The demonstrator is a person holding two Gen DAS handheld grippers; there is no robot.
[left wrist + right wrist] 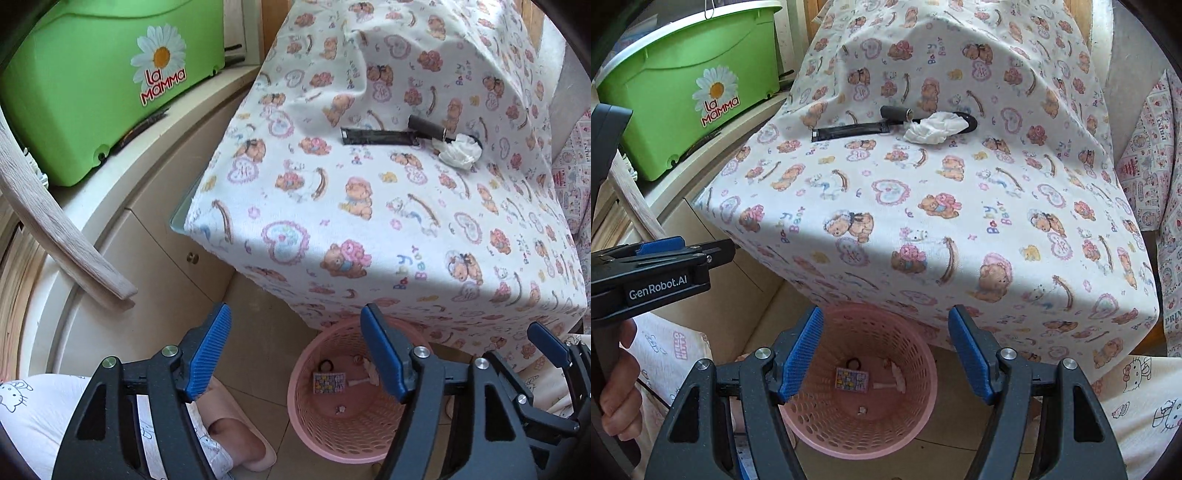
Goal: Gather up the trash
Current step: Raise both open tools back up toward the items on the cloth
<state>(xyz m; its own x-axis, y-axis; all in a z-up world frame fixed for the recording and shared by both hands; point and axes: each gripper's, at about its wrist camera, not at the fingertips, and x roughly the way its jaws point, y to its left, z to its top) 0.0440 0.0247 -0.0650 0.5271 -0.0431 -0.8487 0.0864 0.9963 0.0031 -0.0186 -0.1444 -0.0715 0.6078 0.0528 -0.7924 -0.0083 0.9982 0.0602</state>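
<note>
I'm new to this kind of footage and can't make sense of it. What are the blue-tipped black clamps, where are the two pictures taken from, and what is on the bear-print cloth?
No robot here: a person holds a hand-operated two-finger gripper in each hand, and each carries a wide-angle camera looking along its fingers. One picture is from the left gripper, the other from the right gripper. Both are open and hold nothing. The right view also shows the left gripper from the side, with the person's hand on its handle.

On the cloth-covered table lie a flat black sachet, a dark tube and a crumpled white tissue resting on a black ring. Below, on the floor, stands a pink basket with a few small scraps already inside. A green box sits on the counter behind.
</note>
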